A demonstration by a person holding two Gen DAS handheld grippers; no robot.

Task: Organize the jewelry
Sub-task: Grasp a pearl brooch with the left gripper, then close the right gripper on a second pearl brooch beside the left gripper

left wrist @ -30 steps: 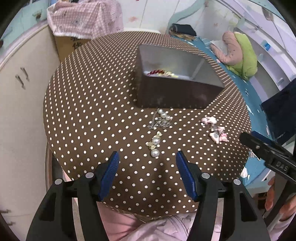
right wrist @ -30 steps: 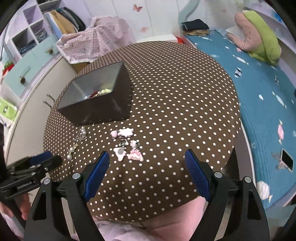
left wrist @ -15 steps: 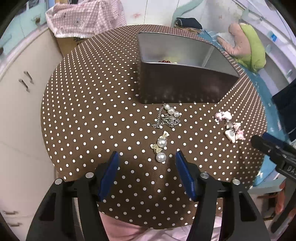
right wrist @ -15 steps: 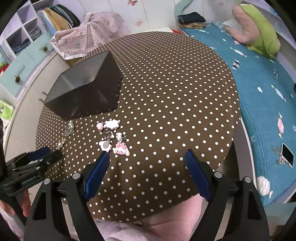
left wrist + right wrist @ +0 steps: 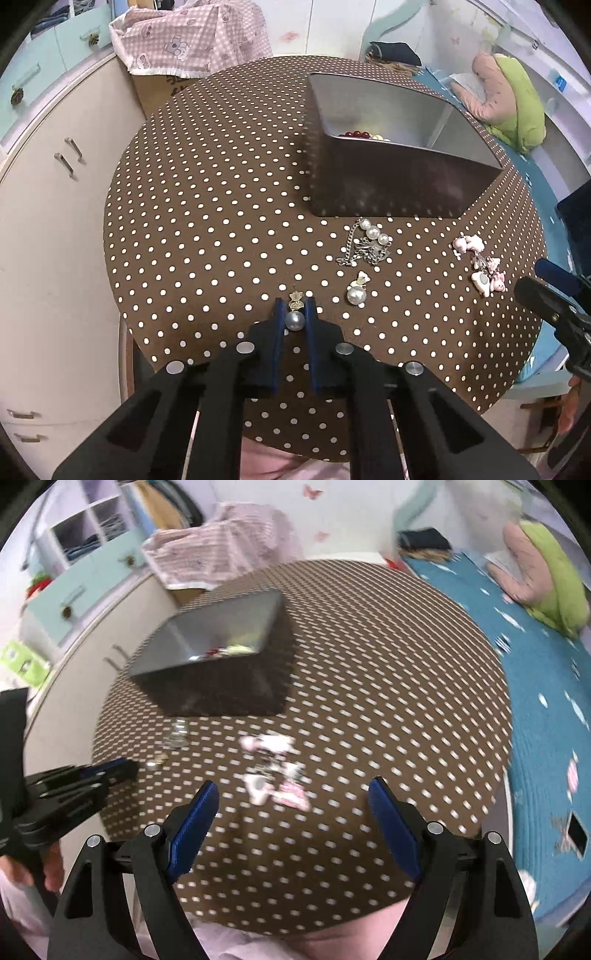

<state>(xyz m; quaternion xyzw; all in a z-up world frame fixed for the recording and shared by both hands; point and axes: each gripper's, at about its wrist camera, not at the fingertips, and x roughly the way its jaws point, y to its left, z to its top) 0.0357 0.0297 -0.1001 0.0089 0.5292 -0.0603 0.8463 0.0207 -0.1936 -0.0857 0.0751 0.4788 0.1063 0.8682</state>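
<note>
My left gripper (image 5: 294, 308) is shut on a pearl earring (image 5: 294, 319) at the near edge of the polka-dot table (image 5: 207, 206). A second pearl earring (image 5: 356, 293) lies just to its right. A pearl and chain piece (image 5: 365, 243) lies in front of the dark metal box (image 5: 391, 173), which holds red beads (image 5: 356, 133). Pink charms (image 5: 480, 264) lie to the right. My right gripper (image 5: 291, 805) is open above the table's near edge, just short of the pink charms (image 5: 275, 771). The box also shows in the right wrist view (image 5: 218, 664).
A cream cabinet (image 5: 48, 206) stands left of the table. A pink checked cloth (image 5: 192, 37) covers a carton behind it. A blue bed (image 5: 546, 686) with a green and pink pillow (image 5: 546, 568) is on the right. The right wrist view is blurred.
My left gripper has closed on one pearl earring, now apart from the other. My right gripper has moved; its view is blurred and the box shows more of its inside.
</note>
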